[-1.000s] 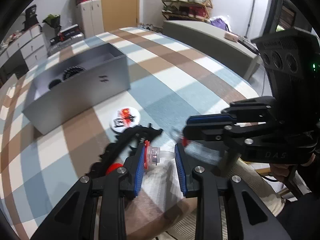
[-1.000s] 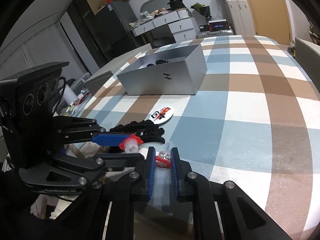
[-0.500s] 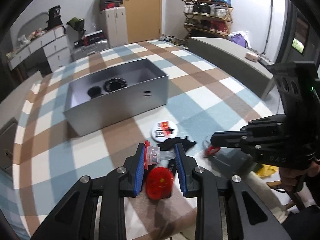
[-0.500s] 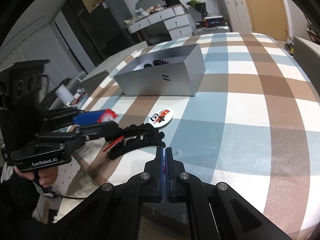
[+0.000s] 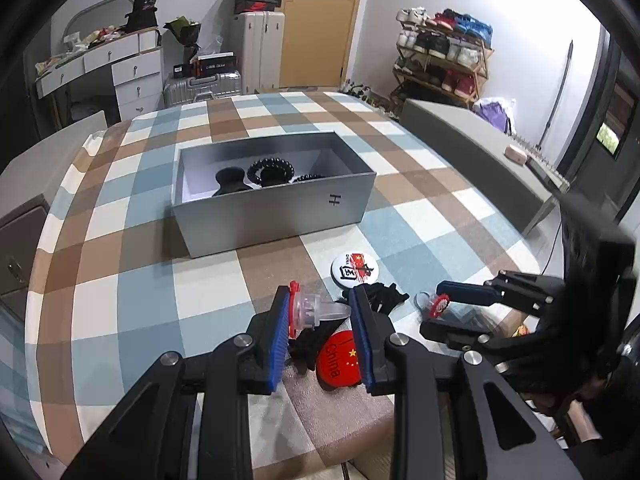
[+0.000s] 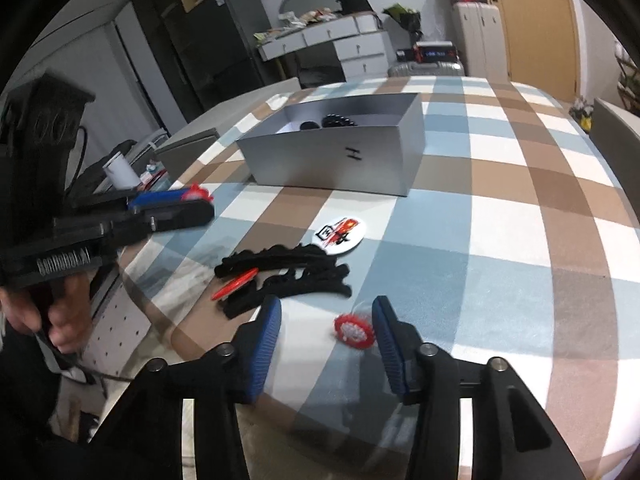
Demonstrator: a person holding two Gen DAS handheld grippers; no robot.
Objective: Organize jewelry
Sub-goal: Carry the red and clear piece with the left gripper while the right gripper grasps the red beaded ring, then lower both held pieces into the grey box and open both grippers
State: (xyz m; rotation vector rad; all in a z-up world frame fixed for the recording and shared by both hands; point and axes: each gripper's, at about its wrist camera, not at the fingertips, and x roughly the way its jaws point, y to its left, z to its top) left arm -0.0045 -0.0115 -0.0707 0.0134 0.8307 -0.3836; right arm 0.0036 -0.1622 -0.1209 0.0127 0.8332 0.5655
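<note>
My left gripper (image 5: 320, 316) is shut on a clear plastic ring with a red top (image 5: 310, 312), held above the checked tablecloth; it shows at the left of the right wrist view (image 6: 192, 204). My right gripper (image 6: 326, 332) is open, and a second red-topped ring (image 6: 352, 330) sits between its jaws, loose. That ring also shows in the left wrist view (image 5: 436, 306). A grey open box (image 5: 276, 216) holds black hair ties (image 5: 270, 170). Black hair clips (image 6: 288, 272), a red "China" badge (image 5: 338, 360) and a white badge (image 6: 340, 232) lie near the table's front edge.
The table edge runs close below both grippers. A grey bench (image 5: 472, 144) stands right of the table, a grey cabinet (image 5: 24, 236) left of it. Drawers, suitcases and a shoe rack line the far walls.
My left gripper has lifted with the ring and drawn back. My right gripper has opened and the second red-topped ring now lies between its jaws.
</note>
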